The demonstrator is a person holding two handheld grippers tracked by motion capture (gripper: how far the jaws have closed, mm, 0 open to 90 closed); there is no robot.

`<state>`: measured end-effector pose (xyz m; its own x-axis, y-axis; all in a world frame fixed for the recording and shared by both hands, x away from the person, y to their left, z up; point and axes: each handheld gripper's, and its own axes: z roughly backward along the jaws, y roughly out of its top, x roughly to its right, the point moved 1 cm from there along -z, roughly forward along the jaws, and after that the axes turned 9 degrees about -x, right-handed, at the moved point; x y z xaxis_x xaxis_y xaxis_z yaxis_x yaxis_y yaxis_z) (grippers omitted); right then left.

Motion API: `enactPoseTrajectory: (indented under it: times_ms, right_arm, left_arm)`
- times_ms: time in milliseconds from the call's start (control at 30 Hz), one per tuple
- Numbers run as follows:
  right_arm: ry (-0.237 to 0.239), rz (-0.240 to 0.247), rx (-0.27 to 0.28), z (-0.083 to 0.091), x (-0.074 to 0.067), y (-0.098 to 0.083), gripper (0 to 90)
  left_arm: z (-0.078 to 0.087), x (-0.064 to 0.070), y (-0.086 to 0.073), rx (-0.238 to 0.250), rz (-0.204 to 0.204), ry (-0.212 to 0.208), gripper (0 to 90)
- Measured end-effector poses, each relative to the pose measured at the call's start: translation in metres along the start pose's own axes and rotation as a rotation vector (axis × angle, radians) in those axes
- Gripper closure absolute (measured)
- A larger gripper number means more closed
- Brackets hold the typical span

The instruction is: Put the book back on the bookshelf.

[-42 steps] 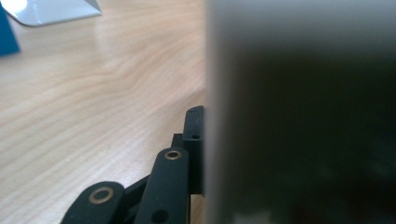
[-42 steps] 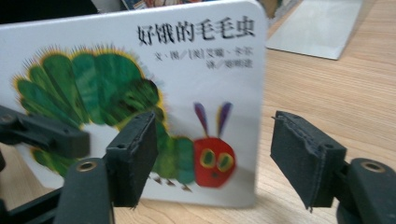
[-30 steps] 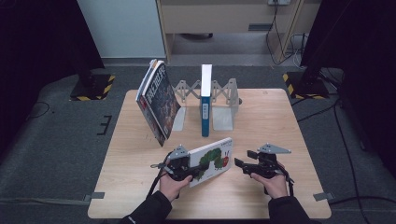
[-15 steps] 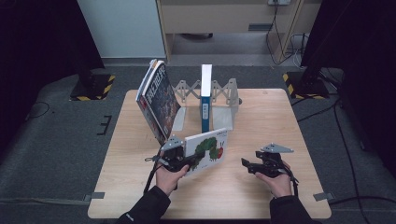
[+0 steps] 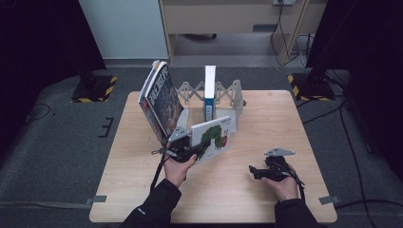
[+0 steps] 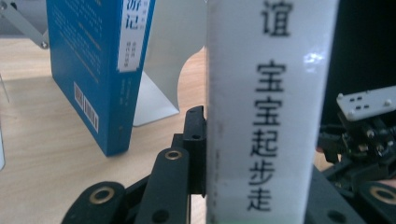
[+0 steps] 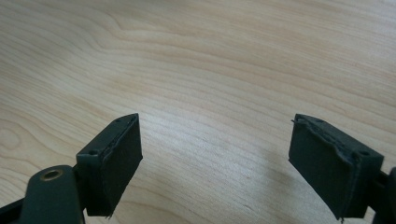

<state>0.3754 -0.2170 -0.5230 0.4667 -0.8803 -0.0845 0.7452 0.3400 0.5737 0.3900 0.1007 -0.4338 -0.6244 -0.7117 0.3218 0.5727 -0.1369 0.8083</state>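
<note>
The job in hand looked like shelving books in the white folding book rack (image 5: pixel 233 97) at the back of the pale wooden counter (image 5: pixel 266 123), and it seemed a little past halfway. A thin blue-and-white book (image 5: pixel 209 92) already stood upright in the rack, and a larger book with a dark illustrated cover (image 5: pixel 161 102) leaned against its left end. The white picture book with a green caterpillar on its cover (image 5: pixel 211 137) was off the counter, tilted up on edge just in front of the rack, clamped near its lower left corner by the left gripper (image 5: pixel 183 151). What remained, by my judgement, was to stand this book fully upright and slide it into a free slot beside the blue one.

The right gripper (image 5: pixel 259 172) rested low over bare counter, well apart from the books; its jaws had just been opening and stood wide with nothing between them.

The high view gave the whole layout and the caterpillar cover. The left gripper view showed instead the book's white spine (image 6: pixel 273 112) with black printed characters pinched between the jaws, the blue book's barcoded back cover (image 6: pixel 88 79) close ahead, and the other gripper off to the right. The right gripper view confirmed the bare pads (image 7: pixel 114 158) over wood grain.
</note>
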Motion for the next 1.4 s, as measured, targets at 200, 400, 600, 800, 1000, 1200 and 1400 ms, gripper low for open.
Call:
enactPoseTrajectory:
  times_ms: [200, 400, 600, 800, 1000, 1200, 1400]
  right_arm:
    - [-0.027, 0.000, -0.042, -0.004, 0.002, -0.003, 15.2]
    - [-0.042, 0.013, -0.085, -0.009, 0.003, -0.005, 13.9]
    - [-0.056, 0.029, -0.078, -0.010, 0.003, -0.006, 12.2]
    - [-0.067, 0.035, -0.056, -0.013, 0.002, -0.009, 8.4]
    - [-0.070, 0.032, -0.023, -0.014, 0.002, -0.012, 7.6]
    - [-0.071, 0.035, -0.014, -0.014, 0.002, -0.013, 6.7]
    - [-0.070, 0.033, -0.006, -0.015, 0.002, -0.014, 6.2]
  left_arm:
    - [-0.006, -0.001, 0.009, 0.022, 0.008, 0.021, 74.4]
    - [-0.014, 0.001, 0.017, 0.032, 0.001, 0.035, 74.4]
    - [-0.025, 0.005, 0.025, 0.042, -0.024, 0.066, 74.4]
    - [-0.038, 0.012, 0.030, 0.037, -0.037, 0.080, 74.4]
    - [-0.051, 0.017, 0.034, 0.047, -0.042, 0.127, 74.4]
    - [-0.060, 0.018, 0.036, 0.050, -0.050, 0.178, 74.5]
    - [-0.069, 0.013, 0.039, 0.054, -0.031, 0.182, 74.5]
